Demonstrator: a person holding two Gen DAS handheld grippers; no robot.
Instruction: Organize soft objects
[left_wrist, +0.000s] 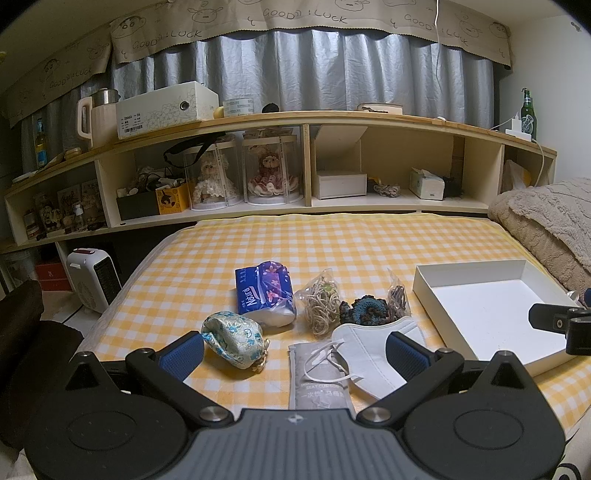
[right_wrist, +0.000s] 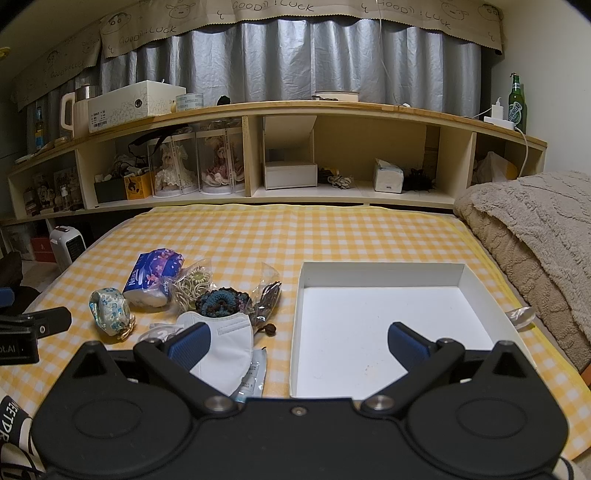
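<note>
Mask (left_wrist: 369, 345) is lying just ahead of your left gripper (left_wrist: 295, 354), long axis running left to right, ear loops trailing left; your right gripper (right_wrist: 299, 343) is hovering over the empty white tray (right_wrist: 380, 271). Both are spreading wide, holding nothing; left seems nearer.

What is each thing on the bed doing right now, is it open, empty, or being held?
White box: open, empty.
Left tongs: open, holding nothing.
Right tongs: open, holding nothing.
Face mask: lying loose, overlapping the grey packet.
Grey packet: flat on the bed.
Tissue pack: lying on its side.
Floral pouch: drawn shut.
Bag of rubber bands: lying on the bed.
Crochet scrunchie: behind the mask.
</note>
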